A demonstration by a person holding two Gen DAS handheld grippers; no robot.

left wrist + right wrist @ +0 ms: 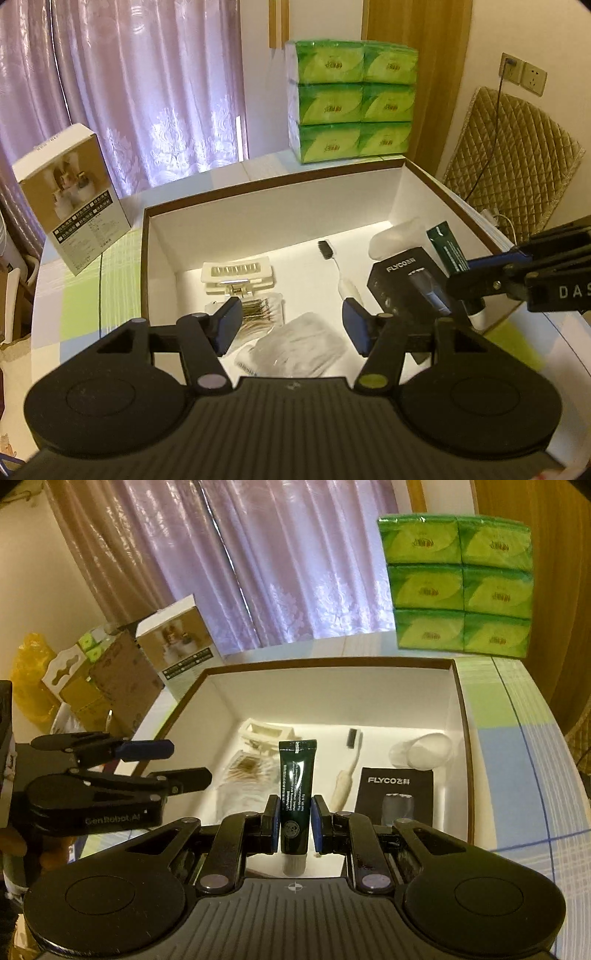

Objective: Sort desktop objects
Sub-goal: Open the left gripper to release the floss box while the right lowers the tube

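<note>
A dark green tube (296, 794) (its white cap pointing down) was pinched between the blue pads of the right gripper (294, 827) and held upright above the near edge of the open white box (460, 716). The left gripper (291, 325) was held with its fingers spread and nothing between them, over the box's near left corner. Inside the box were seen a toothbrush (347, 771), a black FLYCO carton (395, 794), a clear cup (424, 753) and a white clip (238, 277).
</note>
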